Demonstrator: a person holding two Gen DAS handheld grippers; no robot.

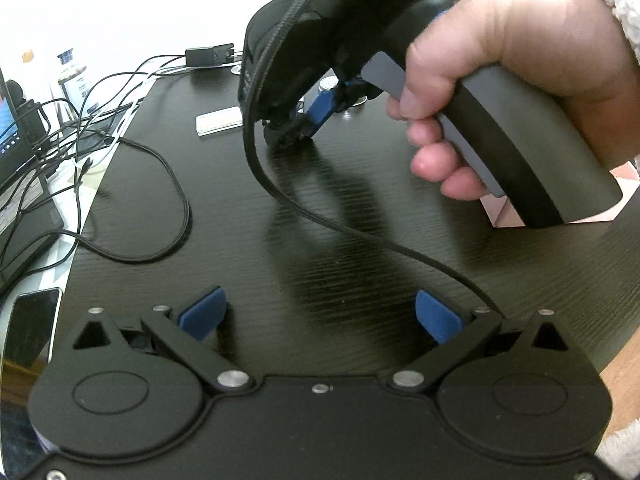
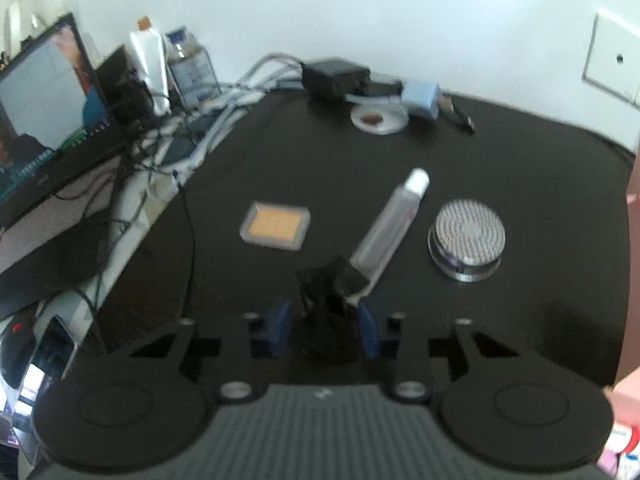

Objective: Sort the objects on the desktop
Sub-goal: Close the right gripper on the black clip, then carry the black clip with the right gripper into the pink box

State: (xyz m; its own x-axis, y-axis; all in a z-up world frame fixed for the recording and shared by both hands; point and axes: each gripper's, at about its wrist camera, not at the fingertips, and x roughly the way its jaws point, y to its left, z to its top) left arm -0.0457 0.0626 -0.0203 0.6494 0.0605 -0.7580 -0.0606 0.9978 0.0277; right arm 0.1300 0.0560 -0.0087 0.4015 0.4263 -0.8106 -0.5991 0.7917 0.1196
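On the dark wood-grain desk [image 2: 520, 168], the right gripper [image 2: 325, 330] has its blue pads pinched on a small black crumpled object [image 2: 326, 300]. The left gripper [image 1: 320, 316] hovers with jaws wide, nothing between them.

Black binder clip [image 2: 326, 304]: upright on dark desk [image 2: 520, 168], between blue gripper pads. Clear tube [image 2: 390, 224] with white cap: flat, lying diagonal, cap pointing away, dark lower end just beside clip. Small clear case [image 2: 276, 226] with tan insert: flat, left of tube. Round metal tin [image 2: 466, 238] with patterned lid: right of tube, apart from it.
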